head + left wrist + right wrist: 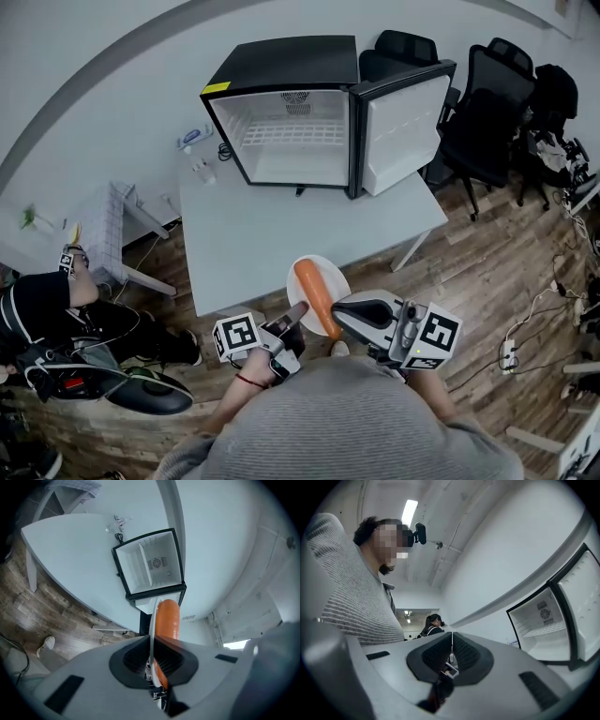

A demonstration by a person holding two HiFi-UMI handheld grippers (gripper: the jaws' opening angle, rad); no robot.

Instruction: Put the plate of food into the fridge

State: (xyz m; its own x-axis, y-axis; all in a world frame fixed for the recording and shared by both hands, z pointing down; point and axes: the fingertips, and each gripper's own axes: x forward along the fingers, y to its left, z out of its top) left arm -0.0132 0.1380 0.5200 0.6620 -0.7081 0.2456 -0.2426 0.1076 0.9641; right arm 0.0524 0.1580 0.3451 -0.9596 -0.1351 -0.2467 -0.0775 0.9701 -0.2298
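Count: one black mini fridge (pixel 281 66) with its white door (pixel 398 131) swung open; one round white plate (pixel 336 279); one long orange piece of food (pixel 317 292); two claws; one pale grey counter (pixel 253 244); at least two black office chairs (pixel 487 103) to the right.

Position: the plate is held up over the counter's near edge, well apart from the fridge.
- The left claw (pixel 298 314) is clamped on the plate's near-left rim, and the plate sits edge-on between its jaws.
- The right claw (pixel 339 312) is at the near-right rim, its jaws closed on a thin white edge.

Contents: the plate carries the single orange piece, lying lengthwise. The fridge interior shows one white wire shelf (pixel 295 133).
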